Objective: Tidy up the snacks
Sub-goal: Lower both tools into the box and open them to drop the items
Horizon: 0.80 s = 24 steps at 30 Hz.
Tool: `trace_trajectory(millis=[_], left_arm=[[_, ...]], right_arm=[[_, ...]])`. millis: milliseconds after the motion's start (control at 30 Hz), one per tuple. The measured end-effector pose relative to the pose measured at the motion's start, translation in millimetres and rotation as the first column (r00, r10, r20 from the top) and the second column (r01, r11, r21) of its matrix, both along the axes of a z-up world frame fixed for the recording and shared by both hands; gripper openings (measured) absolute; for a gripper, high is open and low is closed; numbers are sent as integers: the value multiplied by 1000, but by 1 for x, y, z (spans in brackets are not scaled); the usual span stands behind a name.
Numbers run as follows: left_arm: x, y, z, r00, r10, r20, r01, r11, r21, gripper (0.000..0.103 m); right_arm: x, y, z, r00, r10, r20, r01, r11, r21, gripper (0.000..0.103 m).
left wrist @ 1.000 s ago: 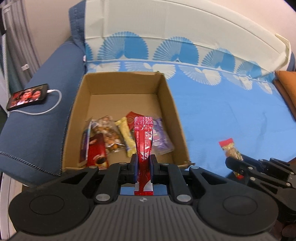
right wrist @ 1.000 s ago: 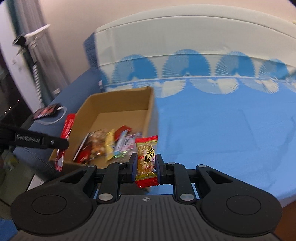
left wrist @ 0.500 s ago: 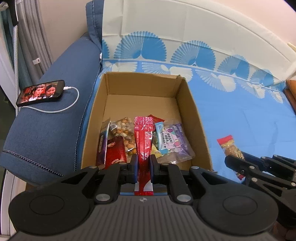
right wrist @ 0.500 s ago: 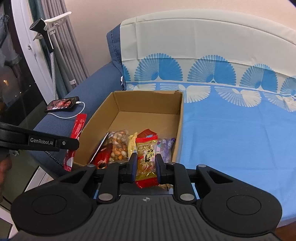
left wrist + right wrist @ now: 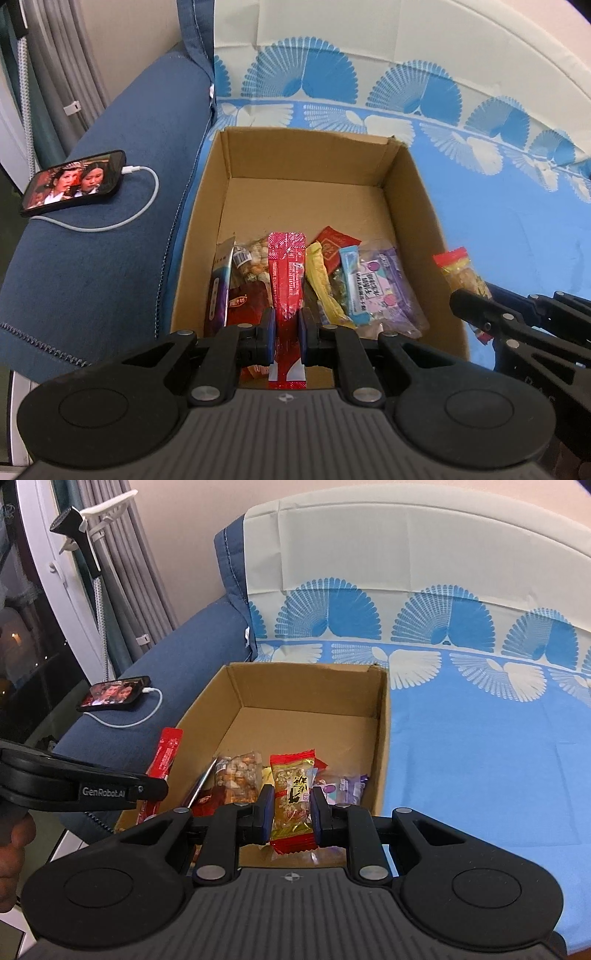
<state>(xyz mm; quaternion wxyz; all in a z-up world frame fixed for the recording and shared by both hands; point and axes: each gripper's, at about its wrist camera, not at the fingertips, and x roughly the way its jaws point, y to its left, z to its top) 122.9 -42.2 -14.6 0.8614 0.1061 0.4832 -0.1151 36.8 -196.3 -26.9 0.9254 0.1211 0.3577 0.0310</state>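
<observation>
We list: left claw clamped on a long red foil stick sachet, held above the open brown cardboard box on the blue fan-patterned bed, right claw gripping a red-and-yellow peanut snack packet over the same box, assorted wrapped snacks in its near end.

Bright even indoor light, soft shadows; sharp focus, strong fisheye bending at edges
</observation>
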Motion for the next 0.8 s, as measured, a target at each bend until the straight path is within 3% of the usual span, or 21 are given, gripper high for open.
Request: trace_trajectory(millis=[567,600,633,667,700,733,800], left_arm=[[65,-8,-47,999,21,-34,-18,996,85,16],[68,-8,-49,999,23,-32,-20,996,93,29],[72,-8,-52,999,24,-38,-20,995,99,61],[75,-6,-54,998,35,-45,-30,994,103,80],[77,-5,-54,998,58,-39,-53,993,102,103],[75,-1,-51,997,81,-10,-80,993,84,103],[72,4,-46,995,96,7,-97,993,63,103]], right_arm=[[68,-4,-41,998,-1,-66,1,1000,-4,24],[71,-4,-43,998,-2,-64,1,1000,-6,24],[75,-3,-45,998,1,-69,-1,1000,-5,34],[79,-3,-47,997,-6,-74,5,1000,-7,43],[81,-3,-48,997,-21,-72,20,1000,-12,64],[83,-4,-48,997,-33,-72,32,999,-19,77],[82,-6,-46,997,-34,-68,34,999,-9,79]])
